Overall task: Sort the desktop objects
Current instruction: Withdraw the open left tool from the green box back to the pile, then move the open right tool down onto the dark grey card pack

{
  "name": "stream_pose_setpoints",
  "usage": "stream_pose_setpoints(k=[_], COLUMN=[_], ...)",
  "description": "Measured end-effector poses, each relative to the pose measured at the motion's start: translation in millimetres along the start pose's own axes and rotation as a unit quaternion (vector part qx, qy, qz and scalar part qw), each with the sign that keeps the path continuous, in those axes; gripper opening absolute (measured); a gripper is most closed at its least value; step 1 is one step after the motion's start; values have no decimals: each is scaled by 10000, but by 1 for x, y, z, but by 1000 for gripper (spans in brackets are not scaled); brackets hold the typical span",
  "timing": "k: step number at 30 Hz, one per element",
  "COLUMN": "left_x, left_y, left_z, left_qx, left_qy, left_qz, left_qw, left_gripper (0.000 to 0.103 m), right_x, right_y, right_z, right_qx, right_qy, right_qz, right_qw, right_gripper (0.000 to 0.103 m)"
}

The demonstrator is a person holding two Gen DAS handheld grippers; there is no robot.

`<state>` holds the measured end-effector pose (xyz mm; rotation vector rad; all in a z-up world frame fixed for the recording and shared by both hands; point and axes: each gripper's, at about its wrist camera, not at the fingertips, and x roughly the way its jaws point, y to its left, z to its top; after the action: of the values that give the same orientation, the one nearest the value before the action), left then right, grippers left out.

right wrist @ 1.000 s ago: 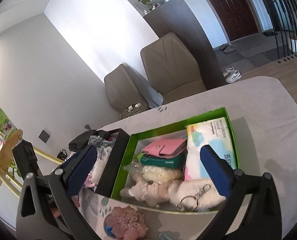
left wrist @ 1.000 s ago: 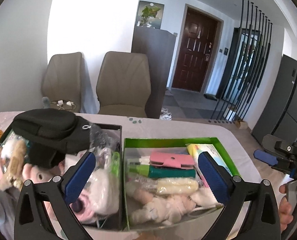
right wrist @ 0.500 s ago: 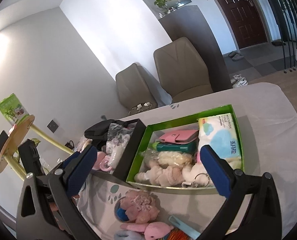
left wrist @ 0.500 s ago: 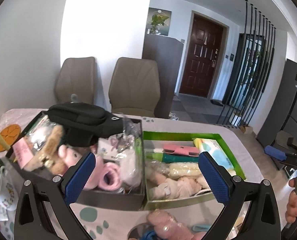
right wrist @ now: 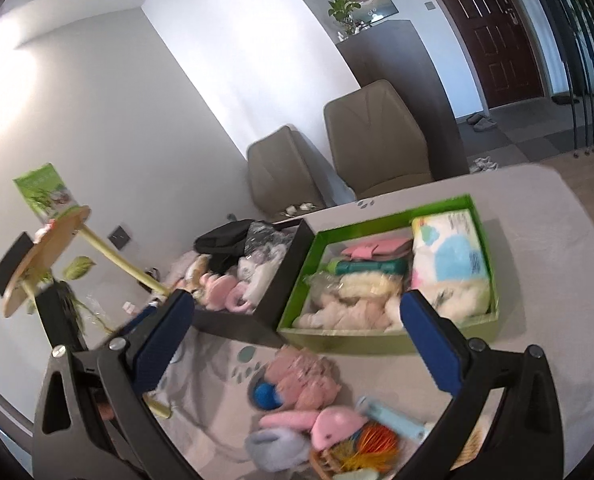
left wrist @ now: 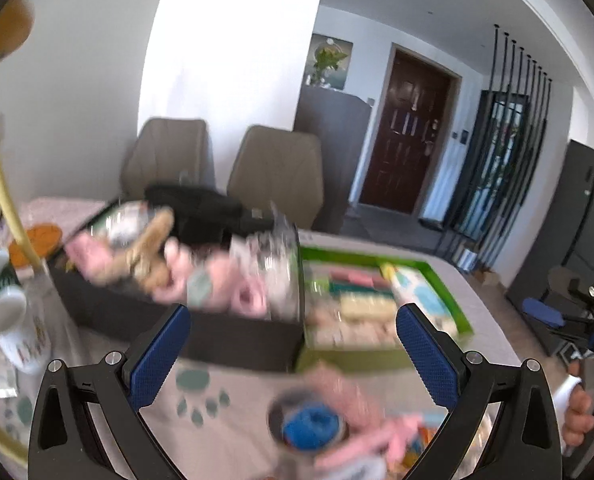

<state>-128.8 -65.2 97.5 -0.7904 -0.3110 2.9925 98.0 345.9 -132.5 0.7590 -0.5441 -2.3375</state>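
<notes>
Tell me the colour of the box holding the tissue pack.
Bright green box, with the tissue pack at its right end; clearest in the right wrist view.

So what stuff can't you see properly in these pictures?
- Left wrist view: toys in the black box are smeared by motion blur.
- Left wrist view: blue thing near the bottom is too blurred to name.
- Right wrist view: orange spiky item is partly cut off by the edge.
- Right wrist view: tissue pack print is too small.

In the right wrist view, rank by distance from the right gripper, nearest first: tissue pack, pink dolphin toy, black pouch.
From the right gripper:
1. Pink dolphin toy, on the cloth just below its fingers.
2. Tissue pack, right side of the green box.
3. Black pouch, far end of the black box, left.
</notes>
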Motion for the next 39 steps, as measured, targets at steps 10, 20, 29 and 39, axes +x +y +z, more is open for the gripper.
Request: stream_pose_setpoints(k=[10,20,29,39], left_x=[-47,-56,-56,-47], left_y=[16,0,-13,-36], left_z=[-39,-93,-132,-155], left_qx=[-125,42,161,617], left_qy=[-30,558,989,1182], left_qz=[-216,-750,-917,-854], left_qw=[9997,9956,9907,9874], left_gripper=[102,102,102,102], right_x=[-22,-39,-47,-54], right_y=[1,-7,-15,-32], right_z=[-41,-86,-143,-176], right_qx=[37,194,291,532], right_qy=[52,313,685,830], right_qz=[23,62,89,552], right_qw=[10000,9993,9972,9936], right_gripper=[103,103,103,94])
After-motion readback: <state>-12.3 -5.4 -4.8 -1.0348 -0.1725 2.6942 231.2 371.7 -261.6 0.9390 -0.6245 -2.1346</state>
